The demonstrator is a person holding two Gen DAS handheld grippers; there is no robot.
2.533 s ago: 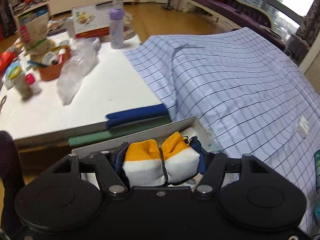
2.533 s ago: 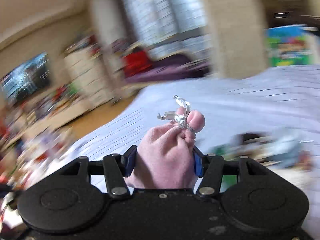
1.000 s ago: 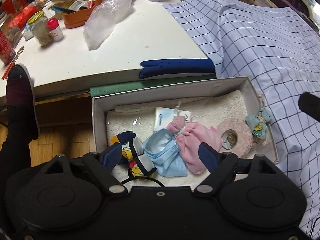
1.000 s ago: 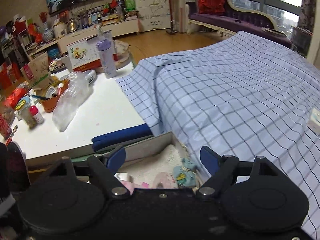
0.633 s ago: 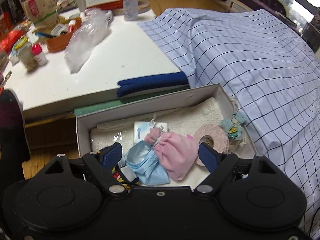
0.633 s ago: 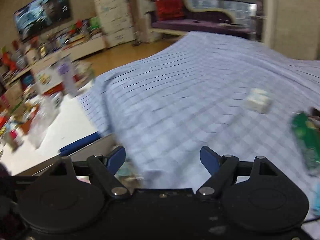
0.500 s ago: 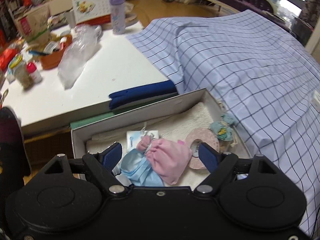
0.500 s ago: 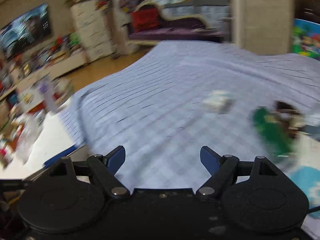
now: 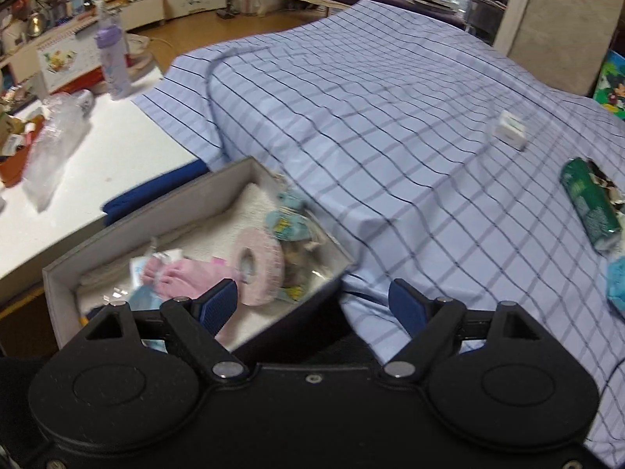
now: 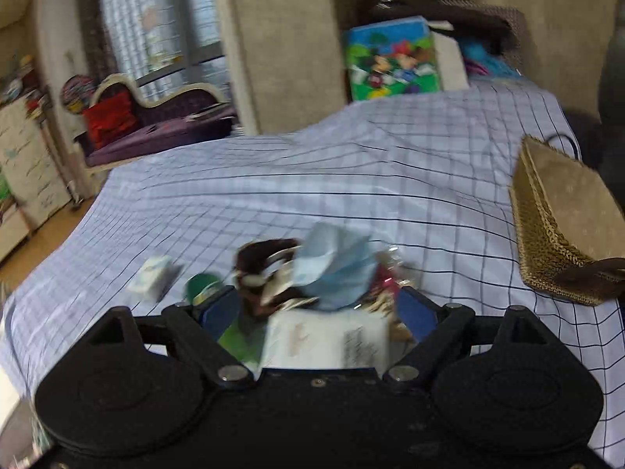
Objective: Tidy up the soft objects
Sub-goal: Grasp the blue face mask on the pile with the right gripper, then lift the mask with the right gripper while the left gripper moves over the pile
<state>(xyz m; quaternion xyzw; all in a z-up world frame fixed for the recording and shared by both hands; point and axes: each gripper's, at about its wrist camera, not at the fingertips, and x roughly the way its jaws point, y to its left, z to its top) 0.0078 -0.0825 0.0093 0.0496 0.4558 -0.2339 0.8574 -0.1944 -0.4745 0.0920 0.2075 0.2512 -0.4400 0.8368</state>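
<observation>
A grey open box (image 9: 195,191) lined with white towel sits at the bed's edge. It holds a pink pouch (image 9: 187,277), a pink tape roll (image 9: 256,269) and a teal soft toy (image 9: 287,221). My left gripper (image 9: 312,305) hangs over the box's right corner, open with its jaws widening, nothing between them. My right gripper (image 10: 318,312) points at a blurred pile on the checked sheet (image 10: 273,187): a light blue cloth (image 10: 336,269), a brown band (image 10: 265,254) and a white packet (image 10: 328,340). Its jaws are opening and its pads press on nothing.
A green can (image 9: 590,203), a small white box (image 9: 508,131) and a blue fluffy thing (image 9: 617,285) lie on the bed. A woven basket (image 10: 562,230) stands at the right. A cluttered white table (image 9: 97,156) is left of the box.
Both grippers let go of their soft items, and the pink pouch now lies in the box. The left view swung right toward the bed. The right gripper swept right across the bed to the pile.
</observation>
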